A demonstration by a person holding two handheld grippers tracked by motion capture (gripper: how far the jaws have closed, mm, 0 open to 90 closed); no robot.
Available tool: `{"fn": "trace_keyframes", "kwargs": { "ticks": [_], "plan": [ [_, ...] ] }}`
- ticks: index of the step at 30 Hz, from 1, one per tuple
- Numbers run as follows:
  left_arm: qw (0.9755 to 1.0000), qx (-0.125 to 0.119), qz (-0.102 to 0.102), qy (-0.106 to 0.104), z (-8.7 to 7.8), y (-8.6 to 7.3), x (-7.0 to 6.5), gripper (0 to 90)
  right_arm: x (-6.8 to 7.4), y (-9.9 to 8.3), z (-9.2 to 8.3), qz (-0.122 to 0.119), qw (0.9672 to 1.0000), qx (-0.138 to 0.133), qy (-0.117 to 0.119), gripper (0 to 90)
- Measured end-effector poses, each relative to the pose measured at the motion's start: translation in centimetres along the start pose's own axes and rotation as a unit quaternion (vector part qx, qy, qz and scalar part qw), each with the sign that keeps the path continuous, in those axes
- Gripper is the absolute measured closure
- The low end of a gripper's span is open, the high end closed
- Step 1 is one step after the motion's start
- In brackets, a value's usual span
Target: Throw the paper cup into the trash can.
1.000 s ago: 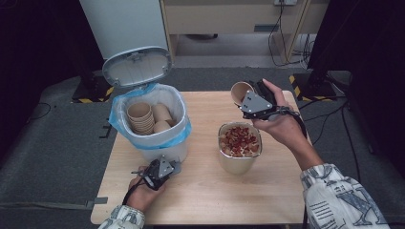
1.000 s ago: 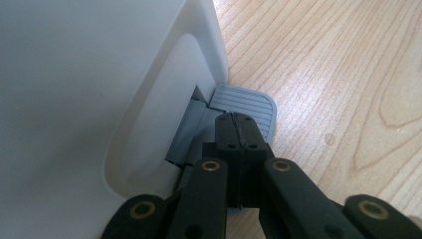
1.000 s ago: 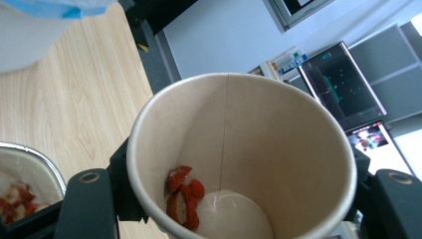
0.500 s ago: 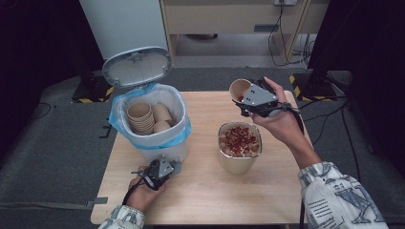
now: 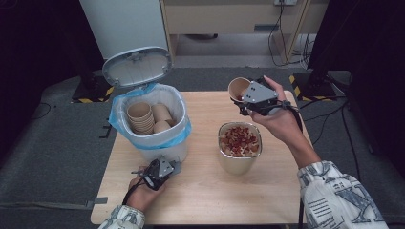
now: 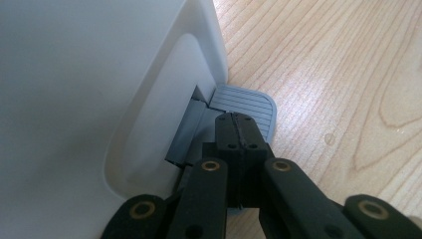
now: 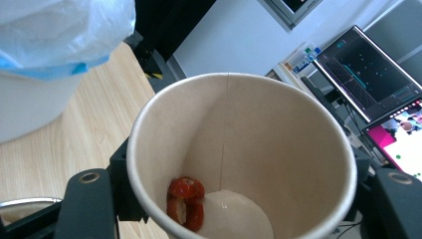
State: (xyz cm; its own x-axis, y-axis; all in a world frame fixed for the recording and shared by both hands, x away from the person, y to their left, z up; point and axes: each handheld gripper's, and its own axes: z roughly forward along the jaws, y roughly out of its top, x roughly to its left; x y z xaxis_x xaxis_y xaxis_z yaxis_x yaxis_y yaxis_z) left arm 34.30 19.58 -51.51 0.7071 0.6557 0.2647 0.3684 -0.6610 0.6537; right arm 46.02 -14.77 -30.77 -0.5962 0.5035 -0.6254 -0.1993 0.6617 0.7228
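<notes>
Now the right gripper [image 5: 241,98] clamps a tan paper cup [image 7: 239,154] tilted at twelve o'clock of the steel bowl [image 5: 239,162]. Closed together, the left gripper [image 6: 238,130] presses the white bin's grey pedal [image 6: 249,102].

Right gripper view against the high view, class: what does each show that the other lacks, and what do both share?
Right gripper view alone: a red piece stuck low inside the paper cup, and monitors behind. High view alone: the metal bowl's red pieces, cups stacked in the bin, its raised lid, and the left gripper at its base. Both: cup, blue-lined bin, wooden table.
</notes>
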Motion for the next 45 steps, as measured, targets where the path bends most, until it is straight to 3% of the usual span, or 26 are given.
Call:
{"fn": "trace_keyframes", "kwargs": {
  "ticks": [6, 20, 31, 45],
  "plan": [
    [1.0, 0.0, 0.0, 0.0, 0.0, 0.0, 0.0, 89.6, -0.1, 0.7, 0.3, 0.011, 0.9999, -0.005, 0.008, 30.7],
    [1.0, 0.0, -0.001, -0.001, 0.0, 0.0, 0.0, 89.6, -0.1, 2.1, 1.4, 0.068, 0.9968, -0.023, 0.035, 30.6],
    [1.0, 0.0, 0.0, -0.001, 0.0, 0.0, 0.1, 89.6, 0.0, 3.8, 2.5, 0.11, 0.9916, -0.037, 0.057, 30.6],
    [1.0, -0.001, -0.001, -0.002, 0.0, 0.0, 0.1, 89.5, 0.6, 6.4, 3.9, 0.135, 0.9863, -0.051, 0.08, 30.3]
  ]
}}
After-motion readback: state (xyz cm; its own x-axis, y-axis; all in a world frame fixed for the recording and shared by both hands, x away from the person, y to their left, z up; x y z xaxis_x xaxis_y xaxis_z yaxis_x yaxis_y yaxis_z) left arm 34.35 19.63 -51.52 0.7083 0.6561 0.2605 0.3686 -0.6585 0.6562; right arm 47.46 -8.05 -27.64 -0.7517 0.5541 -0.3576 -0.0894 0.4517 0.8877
